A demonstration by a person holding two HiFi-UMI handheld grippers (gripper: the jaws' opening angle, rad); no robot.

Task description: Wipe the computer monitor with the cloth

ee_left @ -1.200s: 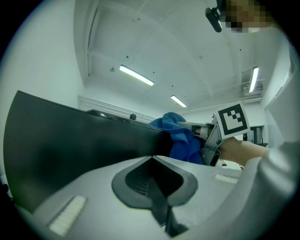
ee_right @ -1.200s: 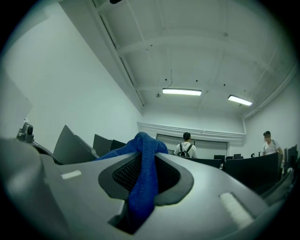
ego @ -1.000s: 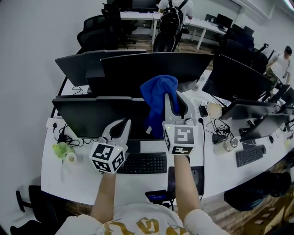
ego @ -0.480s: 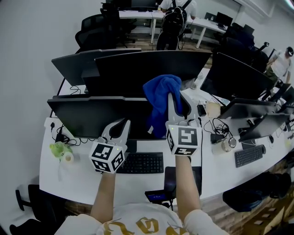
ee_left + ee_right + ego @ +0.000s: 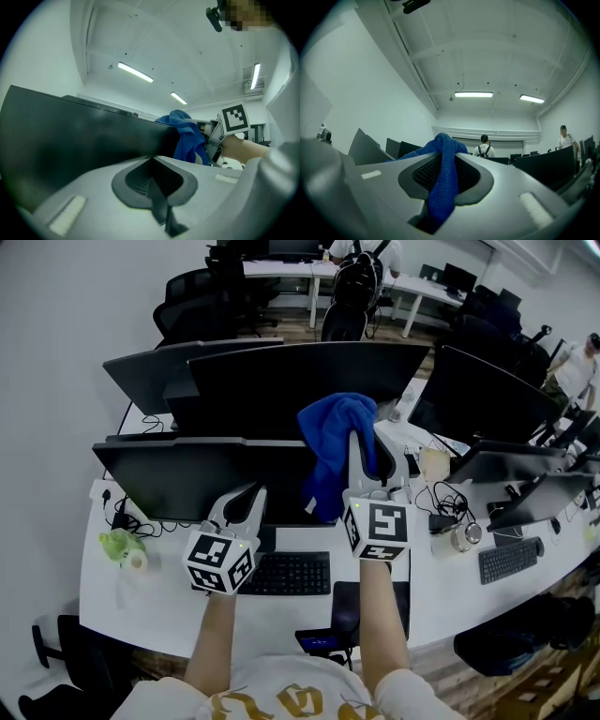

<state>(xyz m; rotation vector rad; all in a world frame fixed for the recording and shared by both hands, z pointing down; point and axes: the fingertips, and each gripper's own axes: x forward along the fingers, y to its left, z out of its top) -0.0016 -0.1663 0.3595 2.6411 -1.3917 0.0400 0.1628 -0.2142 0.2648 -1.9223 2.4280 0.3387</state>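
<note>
Right tongs (image 5: 367,448) clamped on blue cloth (image 5: 330,442), drifted slightly right over last 1 s. Cloth hangs at right edge of monitor (image 5: 187,479). Left tongs (image 5: 246,495) closed, empty, unmoved. Little screen covered; wipe seems barely begun.

An office: long white desks (image 5: 141,606) carrying monitors (image 5: 300,381) and keyboards (image 5: 286,573), swivel chairs (image 5: 192,310) behind.

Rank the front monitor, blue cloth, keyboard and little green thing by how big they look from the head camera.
1. front monitor, clearly largest.
2. blue cloth, though it is held up nearer the camera, so its lead over the keyboard is unsure.
3. keyboard.
4. green object, smallest.
</note>
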